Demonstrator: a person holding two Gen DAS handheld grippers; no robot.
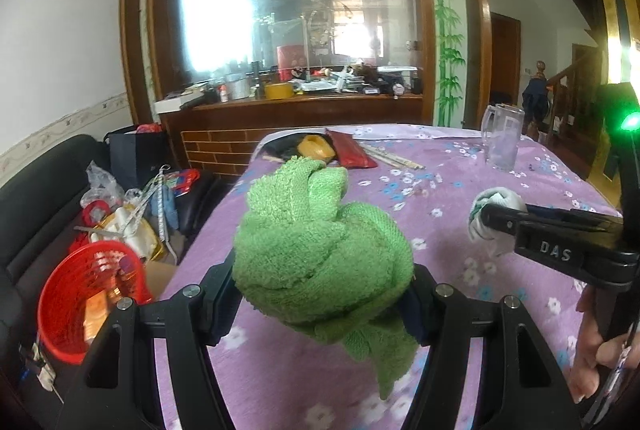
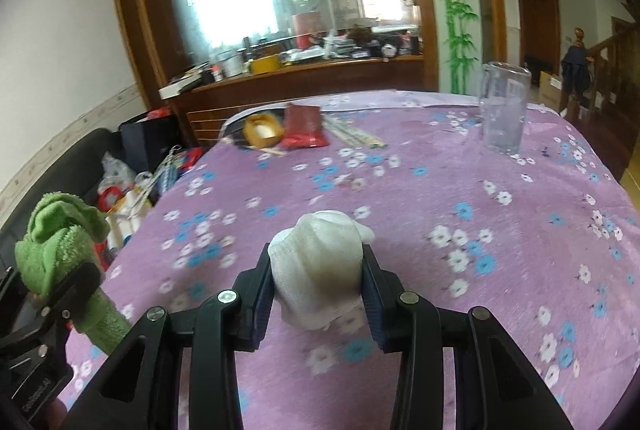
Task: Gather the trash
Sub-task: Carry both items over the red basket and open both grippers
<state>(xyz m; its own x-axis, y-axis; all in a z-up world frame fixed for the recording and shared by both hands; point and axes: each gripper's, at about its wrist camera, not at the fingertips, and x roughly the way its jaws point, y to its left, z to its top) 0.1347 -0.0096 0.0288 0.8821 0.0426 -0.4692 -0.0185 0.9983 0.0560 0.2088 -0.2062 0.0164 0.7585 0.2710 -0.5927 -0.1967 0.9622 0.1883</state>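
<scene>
My left gripper [image 1: 322, 294] is shut on a crumpled green cloth [image 1: 320, 242] and holds it above the purple flowered tablecloth [image 1: 460, 198]. The cloth also shows at the left of the right wrist view [image 2: 60, 242]. My right gripper [image 2: 318, 278] is shut on a crumpled white tissue wad [image 2: 320, 266], held just above the table. In the left wrist view the right gripper [image 1: 486, 218] reaches in from the right with the white wad [image 1: 494, 206] at its tip.
A clear glass mug [image 2: 504, 110] stands at the far right of the table. A yellow tape roll [image 2: 262, 130], a red packet [image 2: 304, 126] and chopsticks [image 2: 356, 136] lie at the far edge. A red basket [image 1: 84, 302] and clutter sit on the black sofa [image 1: 44, 182] to the left.
</scene>
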